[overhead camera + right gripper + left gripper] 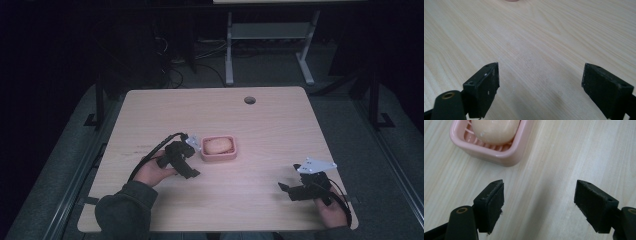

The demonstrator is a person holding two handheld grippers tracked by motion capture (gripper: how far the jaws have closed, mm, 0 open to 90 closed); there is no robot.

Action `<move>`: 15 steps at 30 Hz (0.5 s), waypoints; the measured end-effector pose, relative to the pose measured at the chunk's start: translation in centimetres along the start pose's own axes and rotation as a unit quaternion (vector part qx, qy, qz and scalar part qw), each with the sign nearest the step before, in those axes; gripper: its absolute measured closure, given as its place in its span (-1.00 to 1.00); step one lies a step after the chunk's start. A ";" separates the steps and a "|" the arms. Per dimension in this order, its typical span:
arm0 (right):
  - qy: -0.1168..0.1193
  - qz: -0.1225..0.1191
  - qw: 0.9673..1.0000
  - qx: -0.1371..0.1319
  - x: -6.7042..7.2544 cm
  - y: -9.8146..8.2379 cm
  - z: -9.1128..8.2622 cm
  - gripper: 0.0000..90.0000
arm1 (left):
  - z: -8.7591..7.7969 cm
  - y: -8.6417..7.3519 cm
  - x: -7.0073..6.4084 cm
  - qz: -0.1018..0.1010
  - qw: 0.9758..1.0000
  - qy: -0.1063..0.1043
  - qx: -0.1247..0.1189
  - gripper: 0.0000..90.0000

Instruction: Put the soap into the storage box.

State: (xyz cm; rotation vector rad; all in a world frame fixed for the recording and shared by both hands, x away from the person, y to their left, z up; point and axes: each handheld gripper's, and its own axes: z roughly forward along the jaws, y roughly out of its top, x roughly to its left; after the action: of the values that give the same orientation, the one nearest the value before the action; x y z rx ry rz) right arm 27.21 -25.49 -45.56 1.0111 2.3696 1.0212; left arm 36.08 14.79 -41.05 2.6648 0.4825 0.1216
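Note:
A pink soap dish [218, 155] sits near the middle of the wooden table [270, 125], holding a pale oval bar of soap [218, 145]. My left gripper [189, 168] is just left of the dish, open and empty. In the left gripper view the dish [499, 155] and soap [495, 130] lie ahead at the upper left, beyond the spread jaws of the left gripper [539, 195], which has bare table between its jaws. My right gripper [287, 191] rests near the table's front right, pointing left. In the right gripper view the right gripper [540, 80] stands open over bare wood.
A round cable hole [249, 100] sits near the table's far edge. Behind the table stands a white desk frame [270, 35] on a dark floor with cables. A sliver of the pink dish [512, 0] touches the top edge of the right gripper view.

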 end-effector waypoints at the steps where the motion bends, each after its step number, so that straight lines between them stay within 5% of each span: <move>1: 0.000 0.000 1.000 0.000 0.0 0.0 0.0 -0.69 | -0.1 -0.1 0.0 -0.001 1.000 -0.001 0.003 -0.47; 15: -0.002 0.002 1.000 -0.003 0.0 0.0 0.0 -0.69 | -0.4 -2.1 -0.7 -0.009 1.000 0.001 -0.008 -0.47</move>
State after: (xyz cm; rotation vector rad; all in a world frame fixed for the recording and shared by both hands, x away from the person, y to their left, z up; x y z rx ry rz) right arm 27.15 -25.49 -45.58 1.0145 2.3603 1.0263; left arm 34.71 16.48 -41.54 2.6451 0.5043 0.1234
